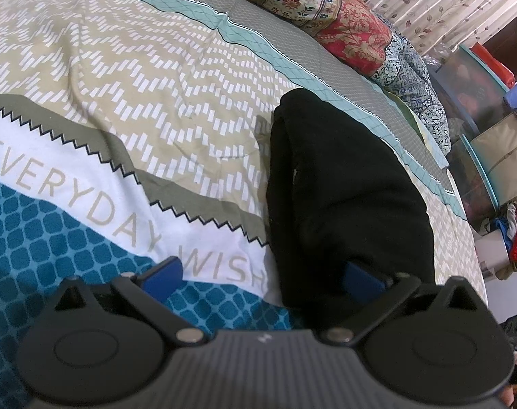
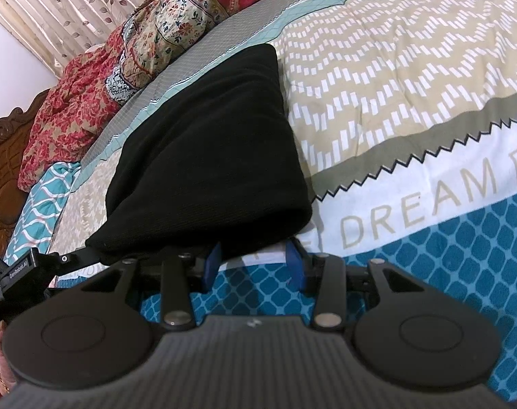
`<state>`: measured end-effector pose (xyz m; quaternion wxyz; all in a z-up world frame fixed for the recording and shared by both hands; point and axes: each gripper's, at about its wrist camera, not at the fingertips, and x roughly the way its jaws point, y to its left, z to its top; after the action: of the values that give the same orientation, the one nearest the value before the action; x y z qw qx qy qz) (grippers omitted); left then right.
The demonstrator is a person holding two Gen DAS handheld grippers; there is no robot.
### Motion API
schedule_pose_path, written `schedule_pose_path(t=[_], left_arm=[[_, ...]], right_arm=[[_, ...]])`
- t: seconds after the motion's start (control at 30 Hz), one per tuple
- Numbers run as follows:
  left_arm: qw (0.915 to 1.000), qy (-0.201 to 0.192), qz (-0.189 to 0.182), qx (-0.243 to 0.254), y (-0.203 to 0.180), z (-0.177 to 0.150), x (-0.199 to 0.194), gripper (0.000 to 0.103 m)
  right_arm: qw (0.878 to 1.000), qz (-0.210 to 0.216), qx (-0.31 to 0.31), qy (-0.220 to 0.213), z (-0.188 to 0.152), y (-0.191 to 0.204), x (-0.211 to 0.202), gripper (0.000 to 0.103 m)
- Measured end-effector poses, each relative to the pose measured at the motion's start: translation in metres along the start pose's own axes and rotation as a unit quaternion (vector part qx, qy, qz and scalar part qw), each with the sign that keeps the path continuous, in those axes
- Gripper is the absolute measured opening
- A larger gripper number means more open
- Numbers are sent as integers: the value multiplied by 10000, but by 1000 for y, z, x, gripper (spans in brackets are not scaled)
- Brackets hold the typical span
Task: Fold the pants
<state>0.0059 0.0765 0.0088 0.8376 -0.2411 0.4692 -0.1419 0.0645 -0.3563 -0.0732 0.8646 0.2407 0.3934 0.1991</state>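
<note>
Black pants, folded into a thick narrow bundle, lie on the patterned bedspread. My left gripper is wide open at the bundle's near end. Its right blue pad rests against the black cloth and its left pad is over bare bedspread. In the right wrist view the same pants fill the middle. My right gripper sits just below their near folded edge, jaws partly apart, with only bedspread showing between the pads. The left gripper's finger meets the bundle's near left corner.
Floral quilts and cloths are piled along the bed's far side, with a leaf-print curtain behind. Shelves with bags and boxes stand beyond the bed's edge. A carved wooden headboard rises at the left.
</note>
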Motion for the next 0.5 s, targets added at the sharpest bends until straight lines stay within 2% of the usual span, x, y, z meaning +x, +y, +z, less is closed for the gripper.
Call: schedule_pose_path(t=[0.13,0.23,0.37,0.5], left_arm=[[9998,-20,-146,-147,6,5,-6,103],[9985,-214,-325,-374,16,13,-21,103],[9962,-397,-559,-541,23,31,-33,103],[9958,-341,-672,-511,16,47,-22,103]], right_arm=[[10000,17,-51,-9,-2,3,-2,45],[9999,-3,-147,-47,-1,3,-12,46],[9991,215,-207,-310,1,0,-36,53],[9962,456,-269,-685,17,-1,-52,60]])
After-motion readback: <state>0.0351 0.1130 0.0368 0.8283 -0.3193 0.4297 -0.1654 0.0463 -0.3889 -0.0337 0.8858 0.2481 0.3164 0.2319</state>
